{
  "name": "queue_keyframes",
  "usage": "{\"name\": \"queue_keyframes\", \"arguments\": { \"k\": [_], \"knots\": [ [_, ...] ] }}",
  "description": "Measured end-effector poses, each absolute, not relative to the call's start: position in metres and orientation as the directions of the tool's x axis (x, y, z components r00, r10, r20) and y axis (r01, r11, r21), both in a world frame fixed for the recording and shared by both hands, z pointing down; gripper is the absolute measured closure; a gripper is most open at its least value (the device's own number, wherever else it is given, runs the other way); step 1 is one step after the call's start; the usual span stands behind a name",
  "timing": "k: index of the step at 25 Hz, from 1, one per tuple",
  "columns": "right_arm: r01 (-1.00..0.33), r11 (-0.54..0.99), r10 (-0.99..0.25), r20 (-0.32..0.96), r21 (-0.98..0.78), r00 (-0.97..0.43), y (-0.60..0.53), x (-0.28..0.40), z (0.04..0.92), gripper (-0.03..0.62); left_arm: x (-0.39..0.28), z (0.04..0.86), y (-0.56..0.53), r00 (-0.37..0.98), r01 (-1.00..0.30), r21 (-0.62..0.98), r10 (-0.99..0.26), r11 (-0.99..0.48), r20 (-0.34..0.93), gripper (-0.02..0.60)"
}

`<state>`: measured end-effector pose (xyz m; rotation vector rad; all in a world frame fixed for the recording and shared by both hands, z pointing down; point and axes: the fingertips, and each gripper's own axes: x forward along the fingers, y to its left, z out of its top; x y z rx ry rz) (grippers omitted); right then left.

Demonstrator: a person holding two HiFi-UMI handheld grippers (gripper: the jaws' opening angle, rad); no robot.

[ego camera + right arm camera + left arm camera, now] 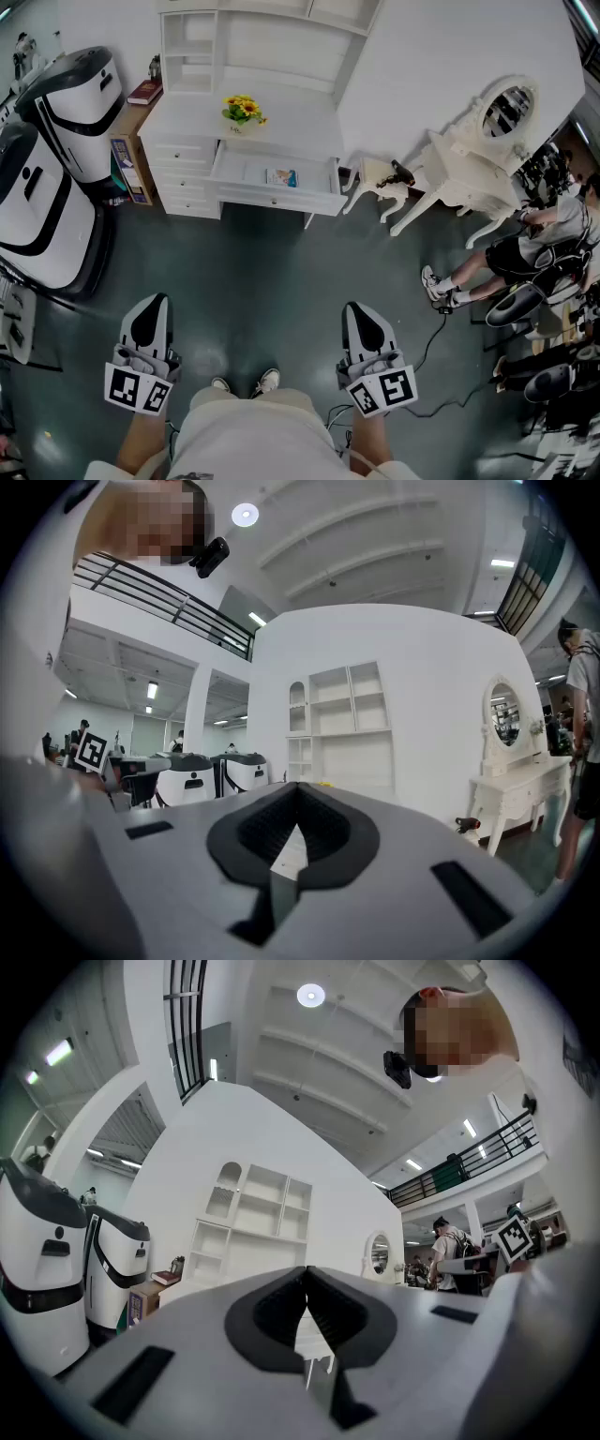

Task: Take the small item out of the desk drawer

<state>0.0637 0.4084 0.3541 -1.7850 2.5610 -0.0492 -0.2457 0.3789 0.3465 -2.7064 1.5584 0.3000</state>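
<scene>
Approach step: desk drawer (272,197) stands open, upper centre, well away from person.
Small item (281,177) lies inside; left gripper (154,305) & right gripper (360,311), low in frame, both closed, empty. Next, prob.: step closer, open jaws.

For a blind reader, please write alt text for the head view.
A white desk with its drawer open and a small item inside stands ahead. Nearer, the left gripper and right gripper are shut and empty.

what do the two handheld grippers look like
Both the left gripper and the right gripper are light grey, tapering wedge shells with black ribbed pads inside the jaws. Each carries a white cube with black square markers at its rear. The forearms show no sleeves.
</scene>
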Motion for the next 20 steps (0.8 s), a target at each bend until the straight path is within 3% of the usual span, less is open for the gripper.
{"name": "queue_keyframes", "arguments": {
  "k": [20],
  "knots": [
    [-0.913,0.404,-0.915,-0.029,-0.055,-0.403,0.385,0.093,0.353,0.585,-0.200,0.349,0.352,0.495,-0.854,0.090,-0.853,-0.513,-0.163,0.565]
  ]
}}
